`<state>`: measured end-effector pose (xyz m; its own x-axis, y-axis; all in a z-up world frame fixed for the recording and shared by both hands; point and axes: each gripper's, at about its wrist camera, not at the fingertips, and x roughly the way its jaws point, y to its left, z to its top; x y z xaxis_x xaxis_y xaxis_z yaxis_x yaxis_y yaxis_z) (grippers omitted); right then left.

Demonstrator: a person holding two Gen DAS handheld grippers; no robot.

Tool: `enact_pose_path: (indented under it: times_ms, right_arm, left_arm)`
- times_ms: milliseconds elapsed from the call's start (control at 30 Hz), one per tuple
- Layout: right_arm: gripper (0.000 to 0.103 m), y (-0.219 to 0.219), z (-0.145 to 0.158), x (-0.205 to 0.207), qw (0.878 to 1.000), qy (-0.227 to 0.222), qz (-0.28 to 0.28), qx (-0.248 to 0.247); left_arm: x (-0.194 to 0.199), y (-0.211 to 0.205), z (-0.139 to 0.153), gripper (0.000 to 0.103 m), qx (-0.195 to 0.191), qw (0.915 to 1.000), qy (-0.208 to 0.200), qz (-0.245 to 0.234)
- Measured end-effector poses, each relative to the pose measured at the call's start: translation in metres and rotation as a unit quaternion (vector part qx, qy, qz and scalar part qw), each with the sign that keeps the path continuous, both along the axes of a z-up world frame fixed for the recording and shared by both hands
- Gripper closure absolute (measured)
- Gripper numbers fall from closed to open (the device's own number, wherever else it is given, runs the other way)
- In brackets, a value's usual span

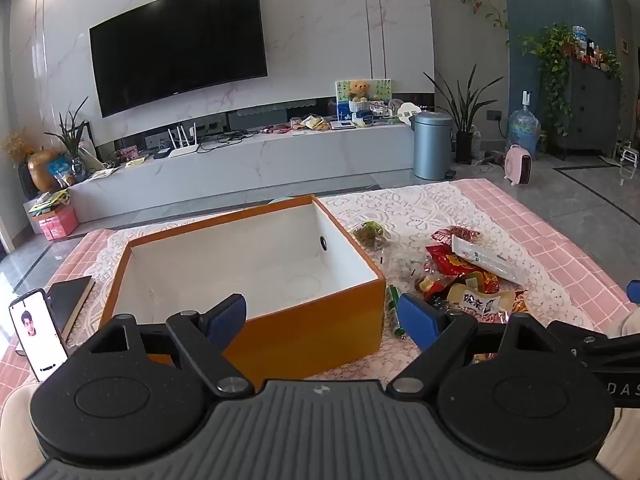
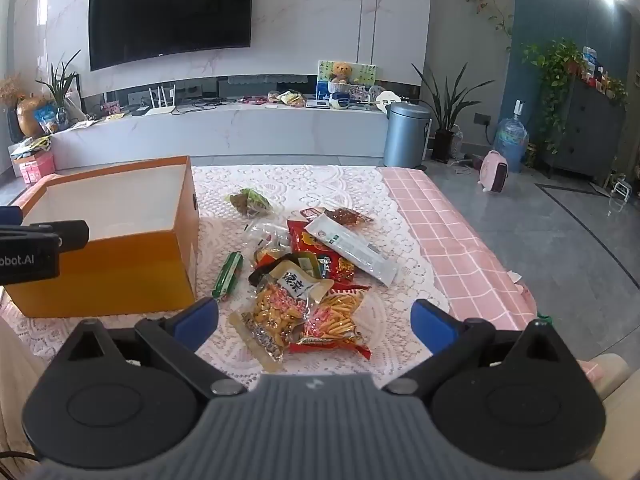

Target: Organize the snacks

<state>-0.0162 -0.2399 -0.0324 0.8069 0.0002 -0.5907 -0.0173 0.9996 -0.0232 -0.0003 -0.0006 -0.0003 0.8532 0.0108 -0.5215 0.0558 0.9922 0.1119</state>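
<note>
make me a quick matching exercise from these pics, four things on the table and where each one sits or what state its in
Things:
1. orange box
2. green stick snack
3. white flat packet
4. phone

Places or states:
A. propped up, screen lit, left of the box
B. lying on top of the snack pile
C. open, nothing inside it
D. lying on the lace between box and pile

Pairs: 1-C, 2-D, 3-B, 4-A

both wrist views sit low over the table (image 1: 540, 216), facing the tv wall – sharing the orange box (image 1: 312, 320) and snack pile (image 2: 304, 280).
</note>
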Motion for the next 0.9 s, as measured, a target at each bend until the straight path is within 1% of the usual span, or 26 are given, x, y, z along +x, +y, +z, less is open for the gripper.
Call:
enact_pose_path:
  times_ms: [67, 100, 233, 300, 367, 400, 500, 700, 900]
  right_arm:
    - [0.004, -0.0016, 0.0006, 0.0006, 1.0, 0.0, -0.002, -0.002]
    - [0.004, 0.0011, 0.0009, 0.0018, 1.0, 0.004, 0.002, -0.011]
    - [0.004, -0.0006, -0.0055, 0.0023, 1.0, 0.007, -0.002, -0.007]
    - [0.004, -0.0013, -0.006, 0.0001, 1.0, 0.008, -0.005, -0.006]
    - [0.004, -0.0013, -0.0051, -0.0007, 1.0, 0.011, -0.005, -0.005]
    - [0.004, -0.0006, -0.005, 0.0053, 1.0, 0.016, -0.005, -0.006]
    - [0.004, 0.0, -0.0055, 0.0047, 1.0, 0.016, -0.005, -0.007]
    - [0.004, 0.001, -0.0052, 0.0026, 1.0, 0.022, -0.007, -0.009]
    - [0.004, -0.0004, -0.0059, 0.0033, 1.0, 0.026, -0.009, -0.009]
  left_arm:
    - [-0.0011, -0.0007, 0.0002, 0.003, 0.003, 1.0, -0.001, 0.002]
    - [0.0032, 0.0021, -0.0004, 0.003, 0.0, 0.9999, 0.011, 0.0]
    - [0.0047, 0.0027, 0.0015, 0.003, -0.003, 0.9999, 0.013, -0.005]
    - [0.0063, 0.0033, 0.0023, 0.007, -0.006, 0.9999, 0.015, -0.005]
    - [0.0041, 0.0029, -0.0039, 0.009, -0.013, 0.9998, 0.015, -0.001]
    - [0.0042, 0.0036, -0.0043, 0.01, -0.015, 0.9998, 0.016, 0.001]
    - [0.0041, 0.0054, -0.0052, 0.011, -0.02, 0.9996, 0.02, 0.0]
    - [0.0032, 0.0072, -0.0033, 0.012, -0.025, 0.9994, 0.023, -0.002]
    - [0.0038, 0.0045, -0.006, 0.013, -0.022, 0.9994, 0.025, -0.005]
